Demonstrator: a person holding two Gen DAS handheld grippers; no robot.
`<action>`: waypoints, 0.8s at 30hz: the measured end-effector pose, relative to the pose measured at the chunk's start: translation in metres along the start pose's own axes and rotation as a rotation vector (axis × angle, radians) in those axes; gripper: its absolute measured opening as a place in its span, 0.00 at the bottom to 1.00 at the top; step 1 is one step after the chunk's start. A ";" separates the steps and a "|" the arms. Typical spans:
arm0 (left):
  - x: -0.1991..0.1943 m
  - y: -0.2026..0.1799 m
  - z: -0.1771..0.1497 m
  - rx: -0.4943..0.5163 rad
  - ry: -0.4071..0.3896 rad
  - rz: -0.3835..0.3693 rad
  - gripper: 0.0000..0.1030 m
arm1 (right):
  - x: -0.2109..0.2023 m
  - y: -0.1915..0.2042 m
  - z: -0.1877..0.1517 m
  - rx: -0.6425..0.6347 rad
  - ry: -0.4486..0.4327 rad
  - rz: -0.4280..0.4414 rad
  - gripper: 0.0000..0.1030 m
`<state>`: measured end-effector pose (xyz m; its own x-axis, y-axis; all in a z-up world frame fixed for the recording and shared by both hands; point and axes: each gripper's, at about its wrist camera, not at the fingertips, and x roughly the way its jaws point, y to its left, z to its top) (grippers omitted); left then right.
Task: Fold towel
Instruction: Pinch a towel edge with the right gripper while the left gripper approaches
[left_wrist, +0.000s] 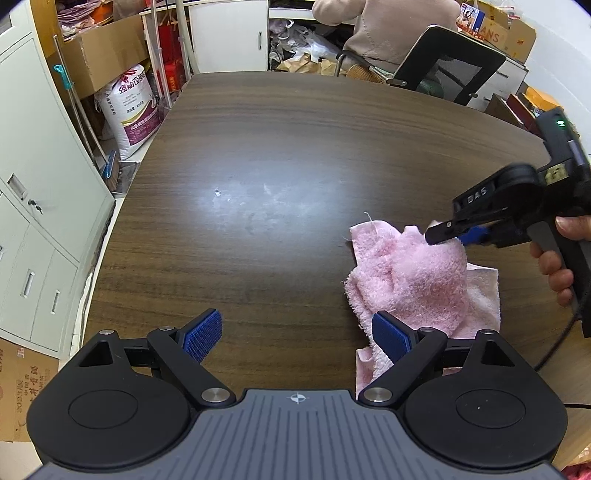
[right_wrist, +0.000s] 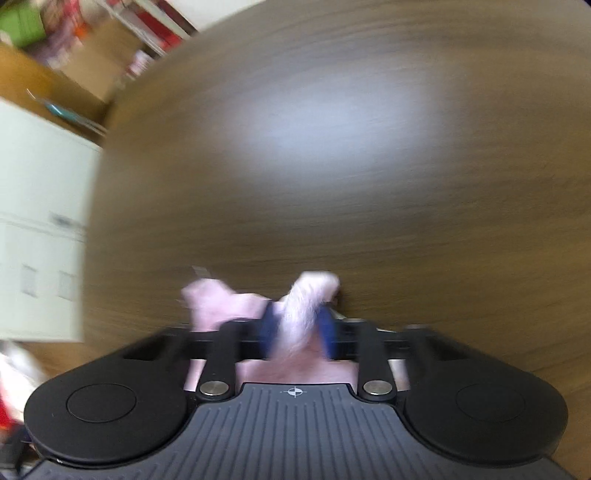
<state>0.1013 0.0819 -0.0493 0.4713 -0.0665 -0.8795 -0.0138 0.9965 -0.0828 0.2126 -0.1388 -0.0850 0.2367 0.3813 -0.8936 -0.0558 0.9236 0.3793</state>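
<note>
Towel: a pink terry towel (left_wrist: 417, 280) lies crumpled in the lower right of the left wrist view, on the dark wood-grain table (left_wrist: 280, 155); one part of it is drawn up into a peak.
Right gripper: in the left wrist view the right gripper (left_wrist: 443, 232) enters from the right edge, its tips at the peak of the towel. In its own blurred view the right gripper (right_wrist: 295, 328) has its blue pads (right_wrist: 267, 328) drawn close together, with a bunch of pink cloth (right_wrist: 299, 314) pinched between them.
Right hand: fingers of a hand (left_wrist: 557, 258) wrap the gripper's handle at the right edge of the left wrist view.
Left gripper: the left gripper (left_wrist: 295, 332) sits at the bottom centre of its view, jaws spread wide with bare table between them; its right blue pad (left_wrist: 389, 334) overlaps the towel's near edge, though contact cannot be told.
Table: a pale glare patch sits at its centre.
Surroundings: pale metal cabinets (left_wrist: 40, 206) fill the left side, a printed sack (left_wrist: 129, 107) and cardboard boxes (left_wrist: 107, 51) sit at the upper left, and a person in a beige top (left_wrist: 384, 26) sits on a black chair (left_wrist: 447, 62) at the top right.
</note>
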 end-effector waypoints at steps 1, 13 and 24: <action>0.000 0.000 0.000 0.000 -0.005 -0.003 0.89 | -0.010 0.002 -0.004 -0.018 -0.018 0.016 0.11; -0.005 -0.019 0.008 0.224 -0.127 -0.129 0.89 | -0.134 0.026 -0.057 -0.234 -0.231 0.209 0.10; 0.029 -0.039 0.013 0.419 -0.072 -0.247 0.89 | -0.175 -0.011 -0.063 -0.233 -0.244 0.165 0.12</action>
<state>0.1269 0.0414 -0.0649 0.4756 -0.3148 -0.8214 0.4551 0.8872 -0.0766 0.1107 -0.2134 0.0517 0.4286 0.5312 -0.7309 -0.3255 0.8454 0.4235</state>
